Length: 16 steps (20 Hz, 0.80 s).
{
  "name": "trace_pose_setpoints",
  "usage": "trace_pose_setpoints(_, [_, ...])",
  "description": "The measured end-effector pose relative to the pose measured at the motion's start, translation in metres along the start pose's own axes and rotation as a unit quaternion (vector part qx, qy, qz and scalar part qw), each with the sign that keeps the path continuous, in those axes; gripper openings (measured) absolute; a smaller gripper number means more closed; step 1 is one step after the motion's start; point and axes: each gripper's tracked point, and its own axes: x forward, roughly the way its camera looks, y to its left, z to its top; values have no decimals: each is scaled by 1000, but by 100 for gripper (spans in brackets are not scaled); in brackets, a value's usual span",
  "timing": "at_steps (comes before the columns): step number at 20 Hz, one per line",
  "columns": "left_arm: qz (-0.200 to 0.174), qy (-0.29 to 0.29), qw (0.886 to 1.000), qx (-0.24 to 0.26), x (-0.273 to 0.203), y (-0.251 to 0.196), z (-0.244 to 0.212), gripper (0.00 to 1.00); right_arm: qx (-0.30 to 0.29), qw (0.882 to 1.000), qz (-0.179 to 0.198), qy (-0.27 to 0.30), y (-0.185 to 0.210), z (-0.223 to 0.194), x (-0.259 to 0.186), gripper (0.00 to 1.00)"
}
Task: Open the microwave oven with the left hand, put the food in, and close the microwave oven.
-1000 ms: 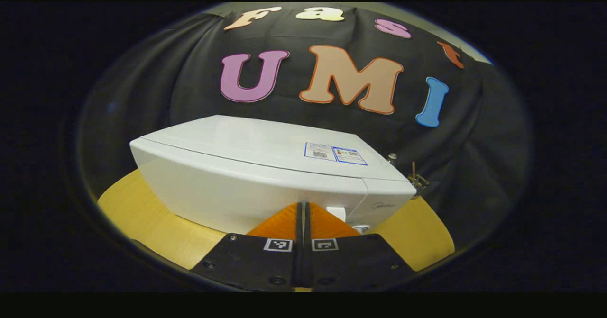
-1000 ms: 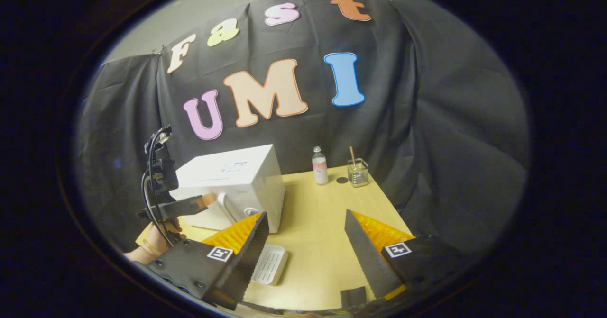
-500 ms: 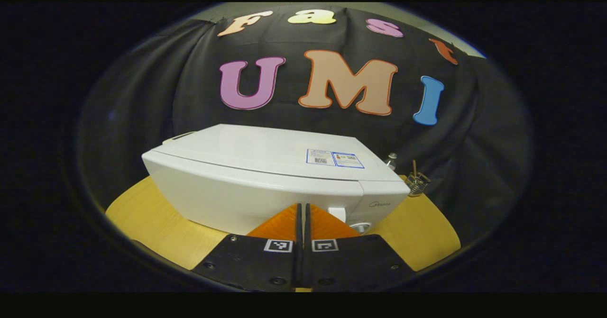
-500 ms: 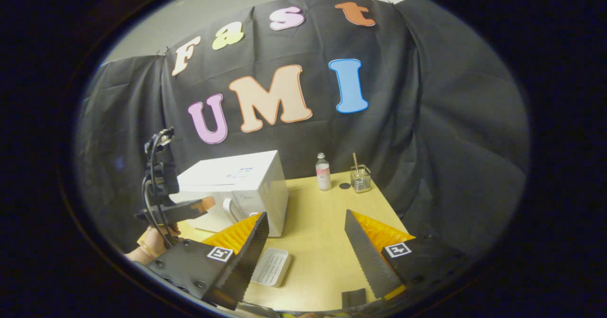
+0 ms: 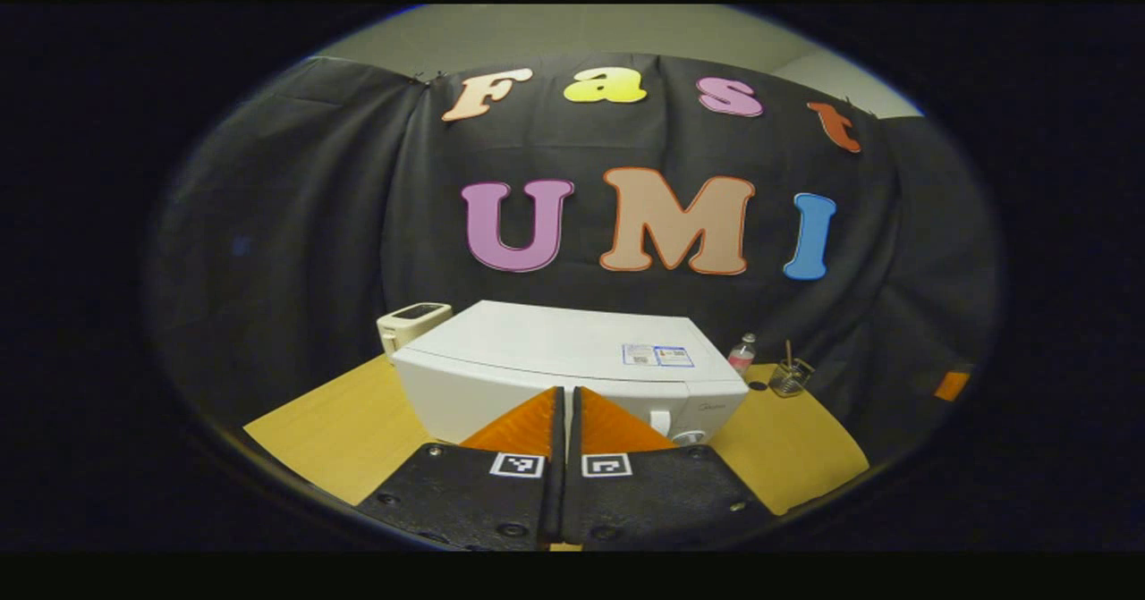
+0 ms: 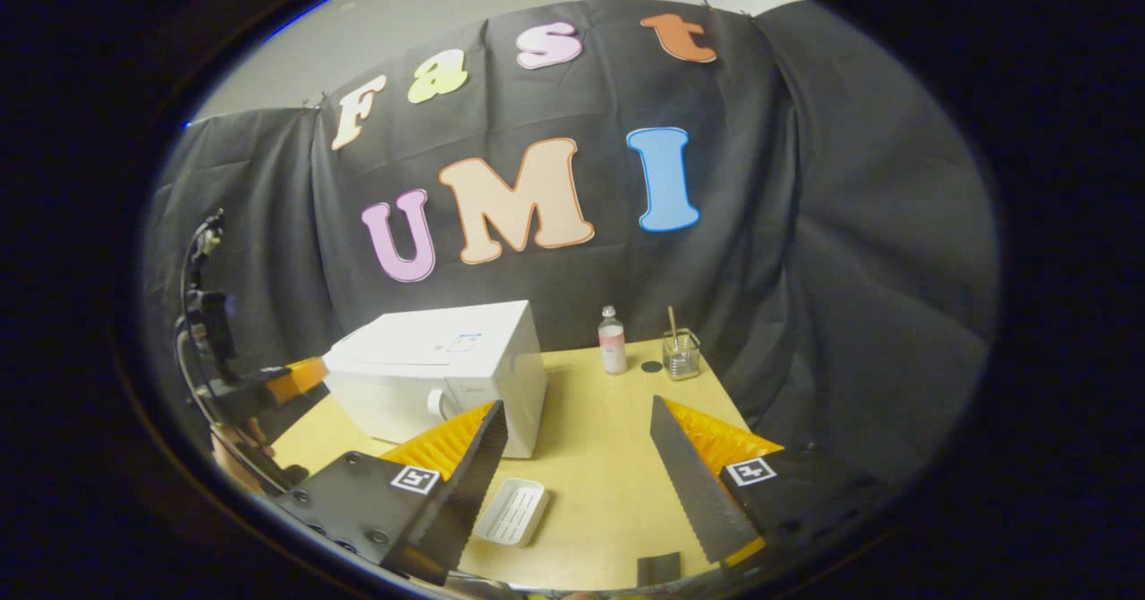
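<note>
The white microwave stands on the wooden table with its door closed. My left gripper is shut with nothing between its fingers and hangs well back from the door's front. In the right gripper view the microwave sits left of centre. The left gripper hovers off the microwave's left front corner, held by a hand. My right gripper is open and empty above the table. A small white ribbed tray lies on the table beside its left finger.
A small bottle, a dark cap and a glass jar with a stick stand at the table's far side. A white device sits behind the microwave's left corner. Black cloth walls in the booth.
The left gripper has drawn back from the microwave and away to its left, still shut. The microwave door stays closed. The right gripper has barely moved.
</note>
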Motion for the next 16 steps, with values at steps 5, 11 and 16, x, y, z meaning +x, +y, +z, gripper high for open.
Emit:
trace_pose_setpoints(5, [2, -14, 1000, -14, -31, 3, 36, 48, -21, 999, 33, -38, 27, 38, 8, 99])
trace_pose_setpoints(11, [27, -31, 999, 2, -49, 6, 51, 96, -26, 996, 58, -67, 48, 65, 13, 100])
trace_pose_setpoints(16, [42, -44, 998, 13, -55, 9, 57, 96, -14, 995, 61, -72, 49, 68, 15, 99])
